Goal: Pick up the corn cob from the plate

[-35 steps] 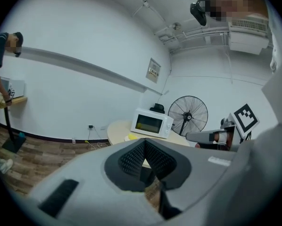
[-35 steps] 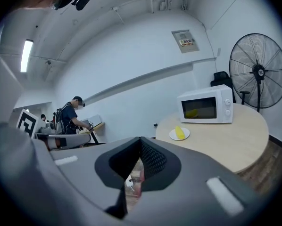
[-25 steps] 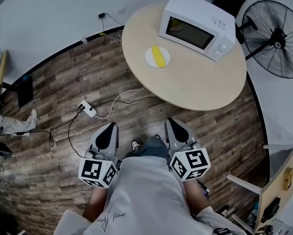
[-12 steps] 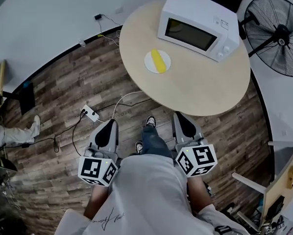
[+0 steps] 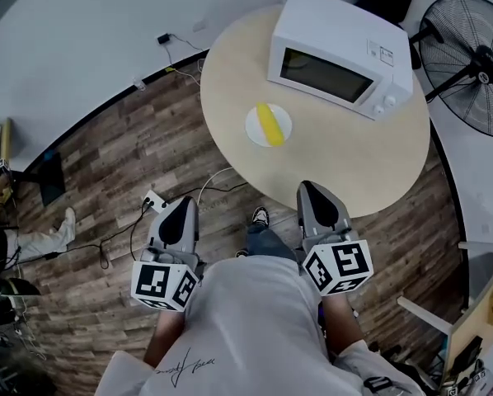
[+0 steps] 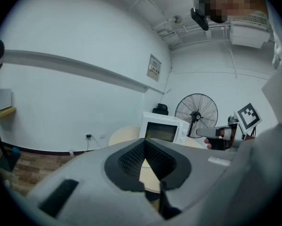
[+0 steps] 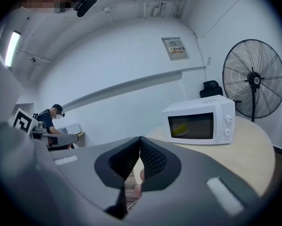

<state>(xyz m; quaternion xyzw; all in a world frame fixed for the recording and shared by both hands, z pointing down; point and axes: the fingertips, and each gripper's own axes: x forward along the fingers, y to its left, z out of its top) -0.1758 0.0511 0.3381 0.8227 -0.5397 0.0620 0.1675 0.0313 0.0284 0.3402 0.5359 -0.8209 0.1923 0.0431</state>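
Corn cob (image 5: 269, 124) is lying on the white plate (image 5: 253, 127), out on the round table (image 5: 354, 155) just in front of the microwave (image 5: 339, 52). The left gripper (image 5: 184, 205) and right gripper (image 5: 311, 190) both have their jaws closed with nothing in them. Left one hangs over the wood floor (image 5: 106, 163) beside the table, right one has its tip at the table's near edge. Neither is close to the plate, and a big fan (image 5: 469, 64) stands off to the right

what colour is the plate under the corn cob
White; the small round plate holding the yellow corn cob shows best in the head view.
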